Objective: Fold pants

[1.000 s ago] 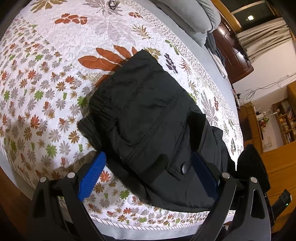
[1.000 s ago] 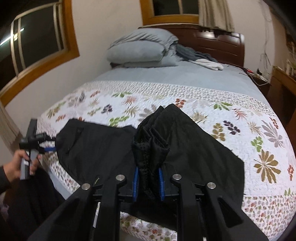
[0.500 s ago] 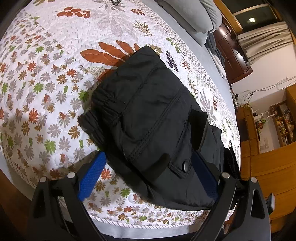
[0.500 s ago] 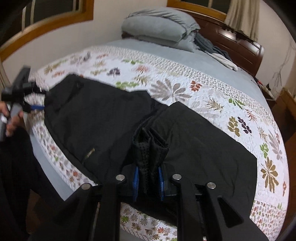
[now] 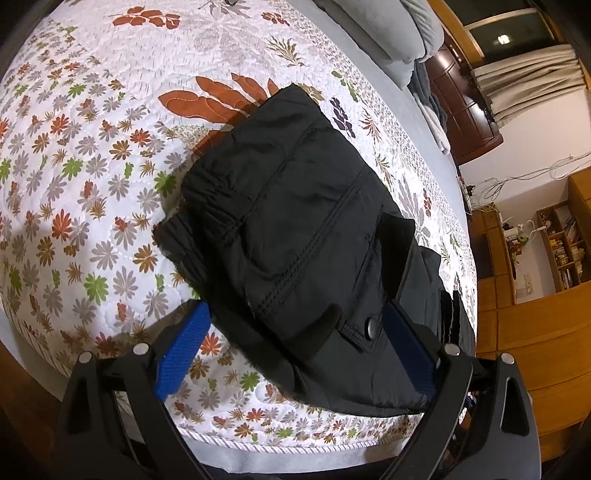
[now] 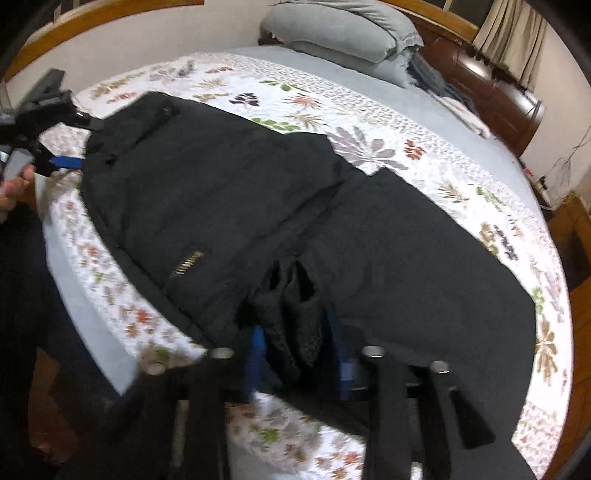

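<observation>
Black pants (image 5: 295, 229) lie on the floral quilt (image 5: 85, 155), waistband end toward me in the left wrist view. My left gripper (image 5: 295, 343) is open, its blue pads either side of the waist corner with the snap button (image 5: 370, 326). In the right wrist view the pants (image 6: 229, 206) spread across the bed edge, zip pocket (image 6: 186, 264) showing. My right gripper (image 6: 295, 343) is shut on a bunched fold of the pants' leg fabric. The left gripper also shows in the right wrist view (image 6: 55, 136) at the far left.
Grey pillows (image 6: 343, 33) and a dark wooden headboard (image 6: 491, 85) stand at the bed's head. Wooden shelves and cabinets (image 5: 546, 295) line the wall to the right. The bed's front edge (image 5: 295, 446) lies close below the grippers.
The right gripper has carried the gripped fabric lower and nearer the bed's front edge, flattening the pants. The left gripper stayed open over the waist corner, drawing back a little.
</observation>
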Demonstrator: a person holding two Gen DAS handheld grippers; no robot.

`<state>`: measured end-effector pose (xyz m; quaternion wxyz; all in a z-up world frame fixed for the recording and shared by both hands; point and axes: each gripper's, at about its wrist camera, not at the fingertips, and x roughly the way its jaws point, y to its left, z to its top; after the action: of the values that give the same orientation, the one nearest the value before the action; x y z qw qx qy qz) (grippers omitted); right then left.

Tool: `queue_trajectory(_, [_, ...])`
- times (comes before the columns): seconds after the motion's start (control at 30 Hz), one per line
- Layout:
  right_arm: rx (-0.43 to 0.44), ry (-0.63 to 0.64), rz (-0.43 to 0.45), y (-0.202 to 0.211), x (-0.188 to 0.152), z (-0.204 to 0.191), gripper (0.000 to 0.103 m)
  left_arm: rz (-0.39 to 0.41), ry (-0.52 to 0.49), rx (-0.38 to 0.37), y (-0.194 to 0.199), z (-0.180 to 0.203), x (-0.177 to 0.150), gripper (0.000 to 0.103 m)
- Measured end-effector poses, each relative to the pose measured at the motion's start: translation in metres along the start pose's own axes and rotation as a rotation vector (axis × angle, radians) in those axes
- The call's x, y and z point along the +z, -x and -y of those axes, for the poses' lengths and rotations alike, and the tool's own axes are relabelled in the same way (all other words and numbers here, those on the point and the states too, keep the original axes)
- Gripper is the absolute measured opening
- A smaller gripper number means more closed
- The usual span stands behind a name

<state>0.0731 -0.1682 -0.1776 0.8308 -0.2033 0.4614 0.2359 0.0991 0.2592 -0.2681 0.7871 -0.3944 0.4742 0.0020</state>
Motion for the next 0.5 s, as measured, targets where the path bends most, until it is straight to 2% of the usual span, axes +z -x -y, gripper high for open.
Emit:
queue_trajectory(0.1, [0.076,-0.014,0.022,0.018,0.002,-0.002,0.051,0.001,0.002,-0.001,0.000,0.000,0.000,0.095])
queue_trajectory(0.2, [0.169,-0.089,0.075,0.039,0.008,0.014,0.047,0.005,0.010,-0.013,0.001,0.001,-0.002,0.095])
queue_trajectory(0.27, [0.191,-0.154,0.115,0.053,0.013,0.033,0.047,0.007,0.016,-0.023,0.002,0.000,-0.002,0.095])
queue_trajectory(0.3, [0.203,-0.166,0.108,0.052,0.015,0.039,0.047,0.008,0.022,-0.029,0.002,-0.001,-0.002,0.095])
queue_trajectory(0.4, [0.163,-0.176,0.077,0.043,0.017,0.048,0.047,0.013,0.043,-0.042,0.003,-0.004,-0.002,0.095])
queue_trajectory(0.5, [0.116,-0.200,0.033,0.029,0.012,0.054,0.042,0.010,0.044,-0.040,0.003,-0.003,-0.003,0.095])
